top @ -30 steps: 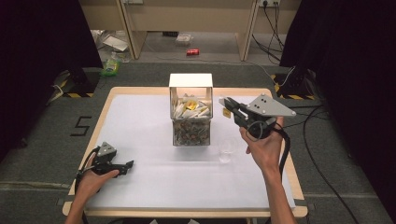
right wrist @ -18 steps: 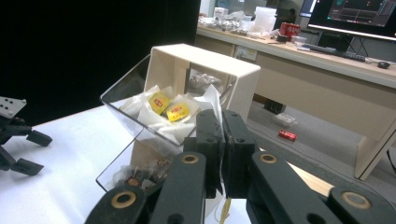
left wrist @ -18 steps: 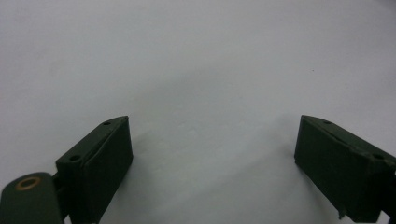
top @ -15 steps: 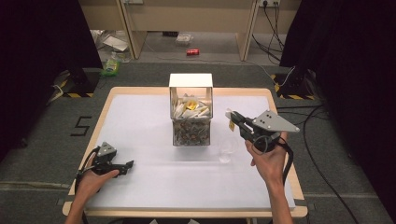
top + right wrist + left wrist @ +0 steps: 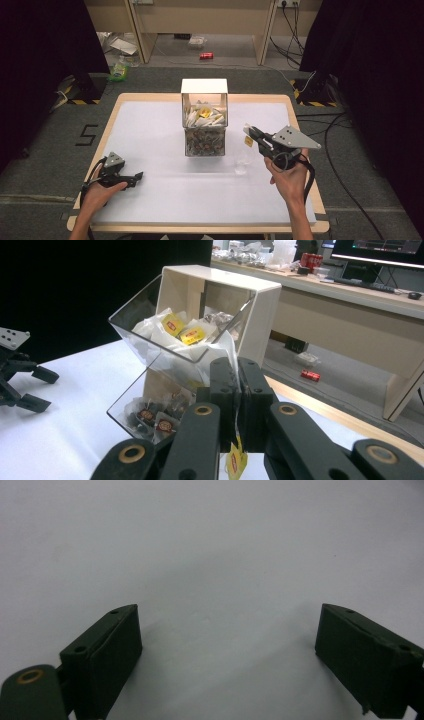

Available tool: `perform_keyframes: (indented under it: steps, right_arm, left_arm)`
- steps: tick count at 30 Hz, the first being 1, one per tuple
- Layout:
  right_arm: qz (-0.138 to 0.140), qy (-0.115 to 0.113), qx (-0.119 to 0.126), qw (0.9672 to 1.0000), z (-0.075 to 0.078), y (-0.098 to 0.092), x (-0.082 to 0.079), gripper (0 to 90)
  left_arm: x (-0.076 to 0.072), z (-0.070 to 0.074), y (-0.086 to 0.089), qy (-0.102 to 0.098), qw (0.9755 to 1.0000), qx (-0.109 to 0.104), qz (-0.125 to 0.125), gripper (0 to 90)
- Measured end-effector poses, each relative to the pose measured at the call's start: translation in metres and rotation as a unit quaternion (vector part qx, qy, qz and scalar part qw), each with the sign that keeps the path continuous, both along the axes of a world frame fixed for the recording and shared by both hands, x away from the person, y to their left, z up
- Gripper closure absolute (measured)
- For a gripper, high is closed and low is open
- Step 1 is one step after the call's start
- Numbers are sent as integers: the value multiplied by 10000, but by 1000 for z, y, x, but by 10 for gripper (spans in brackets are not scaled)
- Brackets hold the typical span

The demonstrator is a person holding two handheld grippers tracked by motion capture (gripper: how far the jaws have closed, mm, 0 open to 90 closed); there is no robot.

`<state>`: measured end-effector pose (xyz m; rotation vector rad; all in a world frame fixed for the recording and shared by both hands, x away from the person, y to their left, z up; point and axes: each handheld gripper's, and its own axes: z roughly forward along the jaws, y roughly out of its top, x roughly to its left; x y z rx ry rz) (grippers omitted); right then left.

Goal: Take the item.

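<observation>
A: Paper tea bag (image 5: 226,357), featherlight and limp, was pinched between the jaws of the right claw (image 5: 237,390), beside the clear dispenser (image 5: 204,125) on the table (image 5: 150,130).

B: Best held by its top edge; the left claw (image 5: 227,645) sat open, holding nothing.

Lab recording space, black curtains (image 5: 45,60), hazard-taped floor (image 5: 80,101), trailing cables (image 5: 345,185), monitor on workbench (image 5: 385,247)

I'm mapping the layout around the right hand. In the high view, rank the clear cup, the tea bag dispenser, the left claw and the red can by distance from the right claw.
1. Clear cup, on the table just beside the right claw.
2. Tea bag dispenser, mid-table.
3. Left claw, at the table's near left.
4. Red can, on the floor beyond the table.
</observation>
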<state>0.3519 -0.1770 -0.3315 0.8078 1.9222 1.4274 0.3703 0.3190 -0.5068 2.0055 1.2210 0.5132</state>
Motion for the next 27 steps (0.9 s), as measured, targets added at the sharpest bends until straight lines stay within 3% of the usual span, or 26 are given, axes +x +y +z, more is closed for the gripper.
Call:
perform_keyframes:
  steps: [16, 27]
  right_arm:
    - [-12, 291, -72, 9996, -21, 0, 3, 868]
    - [22, 608, -199, 9979, -42, 3, 7, 866]
  left_arm:
    - [0, 0, 0, 0, 10000, -7, 5, 107]
    - [0, 0, 0, -1, 10000, -13, 7, 107]
